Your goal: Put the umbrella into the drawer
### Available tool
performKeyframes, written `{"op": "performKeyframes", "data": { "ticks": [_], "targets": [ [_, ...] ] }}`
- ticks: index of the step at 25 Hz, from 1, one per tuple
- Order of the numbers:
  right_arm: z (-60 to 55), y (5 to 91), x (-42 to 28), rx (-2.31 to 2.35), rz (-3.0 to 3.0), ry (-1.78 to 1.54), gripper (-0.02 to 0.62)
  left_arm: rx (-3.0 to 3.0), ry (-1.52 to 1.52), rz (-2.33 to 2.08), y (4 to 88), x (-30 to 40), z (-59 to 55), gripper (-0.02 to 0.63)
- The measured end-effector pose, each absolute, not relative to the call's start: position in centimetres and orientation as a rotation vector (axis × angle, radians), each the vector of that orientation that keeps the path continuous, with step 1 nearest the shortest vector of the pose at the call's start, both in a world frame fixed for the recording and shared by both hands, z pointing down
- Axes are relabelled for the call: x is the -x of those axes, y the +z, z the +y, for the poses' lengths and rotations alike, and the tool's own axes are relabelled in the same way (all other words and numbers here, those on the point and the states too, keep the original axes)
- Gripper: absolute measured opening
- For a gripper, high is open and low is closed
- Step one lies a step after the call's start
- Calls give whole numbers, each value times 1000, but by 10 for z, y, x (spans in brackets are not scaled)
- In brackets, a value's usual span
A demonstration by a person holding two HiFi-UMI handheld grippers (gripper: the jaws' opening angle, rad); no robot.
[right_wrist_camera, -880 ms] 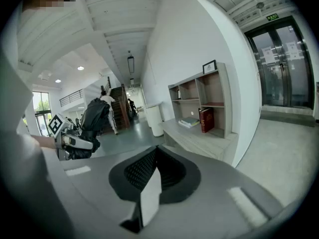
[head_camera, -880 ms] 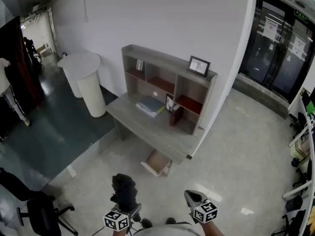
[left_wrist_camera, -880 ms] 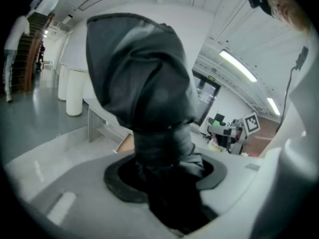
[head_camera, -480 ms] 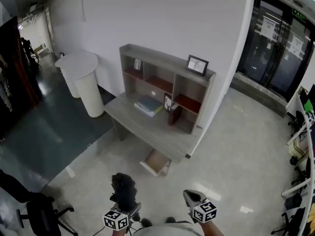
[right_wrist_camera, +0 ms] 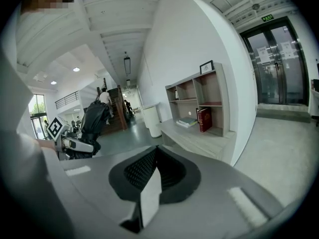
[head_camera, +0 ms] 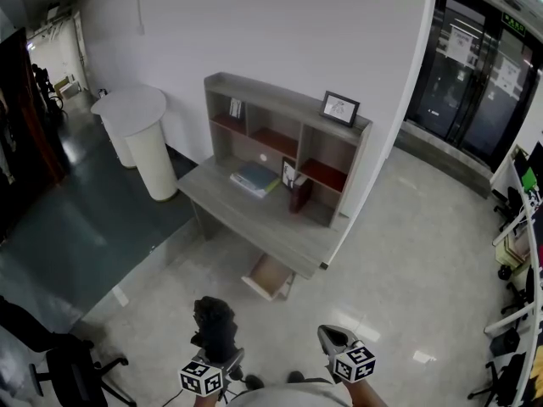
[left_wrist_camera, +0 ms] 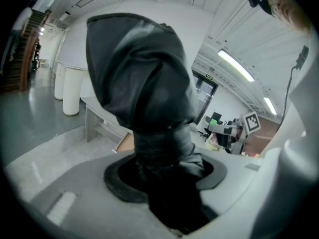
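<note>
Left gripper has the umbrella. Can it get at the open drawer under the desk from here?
Probably not yet. The left gripper, shut on the umbrella, is well short of the drawer, open under the desk across bare floor. Nothing blocks the way; stepping closer should do it.

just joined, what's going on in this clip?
A person stands some way back from the desk with a gripper in each hand. The left gripper is clamped on a folded black umbrella, which sticks out past its jaws. The right gripper is shut with nothing in it. The drawer under the desk is pulled open, and the umbrella is not yet in it.
</note>
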State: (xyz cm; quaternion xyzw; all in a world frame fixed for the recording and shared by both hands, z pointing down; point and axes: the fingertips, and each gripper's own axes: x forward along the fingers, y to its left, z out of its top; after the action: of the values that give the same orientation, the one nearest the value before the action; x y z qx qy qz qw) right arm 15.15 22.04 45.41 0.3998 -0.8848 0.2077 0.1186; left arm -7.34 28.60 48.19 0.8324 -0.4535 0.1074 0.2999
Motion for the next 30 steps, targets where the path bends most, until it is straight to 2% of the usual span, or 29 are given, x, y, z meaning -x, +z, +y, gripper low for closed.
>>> {"op": "performKeyframes", "data": {
  "ticks": [30],
  "targets": [
    [255, 478, -98, -1287, -2480, 728, 5, -2229, 310, -1060, 511, 133, 296, 222]
  ]
}}
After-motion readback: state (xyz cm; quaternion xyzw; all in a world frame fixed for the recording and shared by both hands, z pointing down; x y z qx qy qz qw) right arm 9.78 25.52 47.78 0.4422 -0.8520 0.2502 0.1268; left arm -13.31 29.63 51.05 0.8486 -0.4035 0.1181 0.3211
